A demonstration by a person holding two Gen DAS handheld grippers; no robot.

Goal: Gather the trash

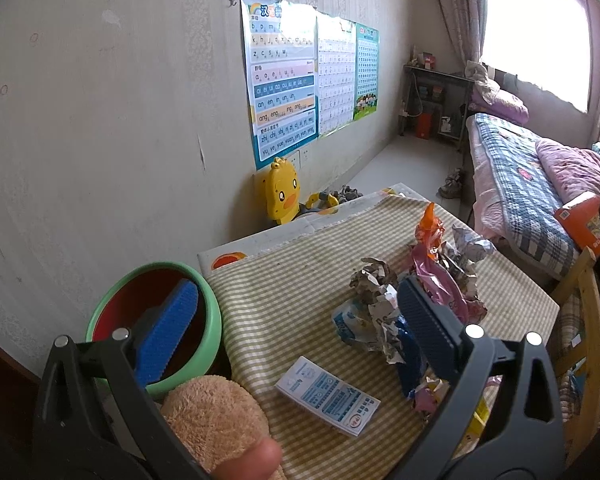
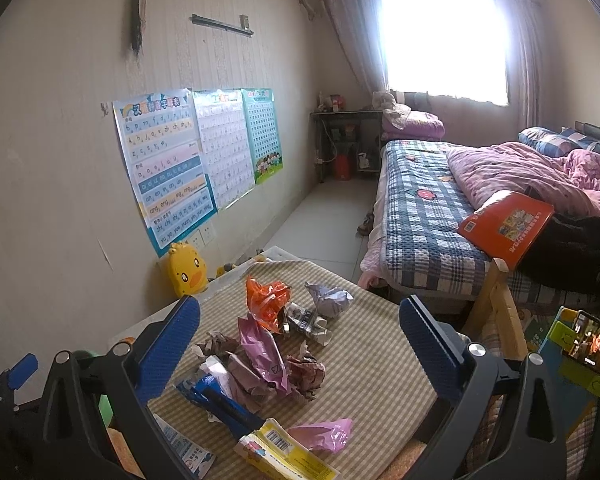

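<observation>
A heap of crumpled trash (image 1: pixel 416 292) lies on the table's checked cloth (image 1: pixel 292 280): an orange wrapper (image 2: pixel 266 304), grey crumpled paper (image 2: pixel 328 298), a pink wrapper (image 2: pixel 262 350), a blue wrapper (image 2: pixel 216 396), a pink bag (image 2: pixel 324 434) and a yellow box (image 2: pixel 288 456). A green bin (image 1: pixel 212 320) with a red inside stands at the table's left edge. My left gripper (image 1: pixel 296 326) is open and holds nothing, one pad over the bin, the other against the heap. My right gripper (image 2: pixel 298 346) hangs open above the heap.
A blue-and-white printed card pack (image 1: pixel 328 396) lies near the front of the cloth, and a tan plush toy (image 1: pixel 216 416) sits beside the bin. A yellow duck toy (image 2: pixel 186 274) leans on the wall behind. A bed (image 2: pixel 428 208) and a wooden chair (image 2: pixel 500 304) stand to the right.
</observation>
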